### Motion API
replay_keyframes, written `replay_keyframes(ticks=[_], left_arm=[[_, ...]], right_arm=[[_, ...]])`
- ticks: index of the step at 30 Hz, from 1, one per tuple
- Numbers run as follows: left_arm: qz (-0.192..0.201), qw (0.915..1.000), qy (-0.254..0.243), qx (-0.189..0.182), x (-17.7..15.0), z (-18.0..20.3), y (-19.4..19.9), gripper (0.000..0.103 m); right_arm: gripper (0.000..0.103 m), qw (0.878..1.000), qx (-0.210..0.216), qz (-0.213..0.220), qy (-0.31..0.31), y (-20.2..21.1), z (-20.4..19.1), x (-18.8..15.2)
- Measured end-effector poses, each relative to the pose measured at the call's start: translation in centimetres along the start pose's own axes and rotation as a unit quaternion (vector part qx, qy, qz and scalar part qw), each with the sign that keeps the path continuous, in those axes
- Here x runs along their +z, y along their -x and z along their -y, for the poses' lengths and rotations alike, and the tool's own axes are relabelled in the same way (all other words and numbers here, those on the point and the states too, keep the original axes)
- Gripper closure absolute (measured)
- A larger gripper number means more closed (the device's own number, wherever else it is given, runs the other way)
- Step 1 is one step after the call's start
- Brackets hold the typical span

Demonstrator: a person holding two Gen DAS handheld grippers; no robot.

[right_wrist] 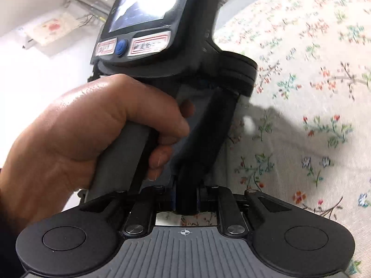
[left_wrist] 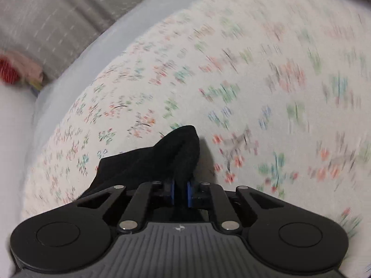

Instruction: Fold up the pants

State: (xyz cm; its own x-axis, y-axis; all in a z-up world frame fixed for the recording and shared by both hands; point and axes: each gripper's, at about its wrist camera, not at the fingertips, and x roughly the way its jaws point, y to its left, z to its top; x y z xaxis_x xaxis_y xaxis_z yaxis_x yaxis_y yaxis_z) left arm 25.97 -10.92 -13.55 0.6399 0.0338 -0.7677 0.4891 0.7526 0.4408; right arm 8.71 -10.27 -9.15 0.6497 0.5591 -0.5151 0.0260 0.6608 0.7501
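Your left gripper is clamped narrow on one fold of the black pants, the cloth bunched between its two blue pads and spilling forward and to the left over the floral sheet. At far left, one grey cushion lies beyond the sheet's pale edge, with a red-and-pink object at its lower end, too blurred to name.

In the right wrist view, your left hand wraps the left gripper's grey handle. Just right of it, your right gripper pinches another black fold of the pants between its nearly closed fingers. The sheet fills the right side.
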Motion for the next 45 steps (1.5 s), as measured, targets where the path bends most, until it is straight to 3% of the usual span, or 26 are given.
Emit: replay_keyframes(ticks=[4, 8, 13, 18, 24, 28, 31, 33, 35, 40, 41, 42, 45], left_arm=[[0.019, 0.9959, 0.082, -0.035, 2.2, -2.8, 2.7, 0.078], [0.042, 0.9879, 0.122, -0.085, 4.1, -2.9, 5.6, 0.078], [0.055, 0.9717, 0.169, -0.156, 6.3, -0.3, 7.5, 0.078], [0.051, 0.9618, 0.180, -0.200, 7.7, 4.5, 6.9, 0.078], [0.015, 0.9669, 0.159, -0.199, 8.3, 10.7, 2.8, 0.078], [0.000, 0.9685, 0.157, -0.193, 7.8, 11.4, 1.1, 0.078], [-0.003, 0.9695, 0.152, -0.192, 7.9, 11.5, 0.6, 0.078], [-0.003, 0.9711, 0.144, -0.190, 8.2, 11.4, 0.7, 0.078], [-0.002, 0.9722, 0.139, -0.188, 8.2, 11.9, 0.8, 0.078], [-0.003, 0.9693, 0.145, -0.198, 7.9, 11.6, 1.2, 0.078], [-0.002, 0.9684, 0.147, -0.201, 7.9, 11.5, 1.2, 0.078], [-0.002, 0.9680, 0.148, -0.203, 7.9, 11.4, 1.2, 0.078], [-0.001, 0.9673, 0.148, -0.206, 7.8, 11.3, 1.2, 0.078]], right_arm=[[0.089, 0.999, 0.004, 0.014, 0.042, 2.2, -1.4, 1.1], [0.089, 0.997, -0.001, 0.033, 0.063, 6.1, -1.2, 2.8], [0.089, 0.994, -0.028, 0.047, 0.096, 11.2, 0.6, 4.1], [0.089, 0.991, -0.056, 0.045, 0.110, 15.1, 3.5, 4.2], [0.088, 0.991, -0.102, 0.018, 0.079, 15.6, 7.4, 3.2], [0.086, 0.993, -0.102, 0.007, 0.051, 14.9, 8.5, 2.7], [0.073, 0.995, -0.098, 0.002, 0.013, 15.5, 10.6, 3.3], [0.023, 0.995, -0.101, 0.014, 0.000, 15.6, 11.2, 3.6], [0.018, 0.995, -0.093, 0.035, -0.002, 15.6, 11.3, 3.7], [0.023, 0.995, -0.092, 0.038, -0.002, 13.4, 12.3, 4.2], [0.044, 0.996, -0.088, 0.032, 0.006, 12.8, 12.1, 4.1], [0.075, 0.996, -0.086, 0.023, 0.009, 12.2, 12.1, 4.0], [0.082, 0.996, -0.088, 0.019, 0.011, 11.5, 12.0, 3.7]])
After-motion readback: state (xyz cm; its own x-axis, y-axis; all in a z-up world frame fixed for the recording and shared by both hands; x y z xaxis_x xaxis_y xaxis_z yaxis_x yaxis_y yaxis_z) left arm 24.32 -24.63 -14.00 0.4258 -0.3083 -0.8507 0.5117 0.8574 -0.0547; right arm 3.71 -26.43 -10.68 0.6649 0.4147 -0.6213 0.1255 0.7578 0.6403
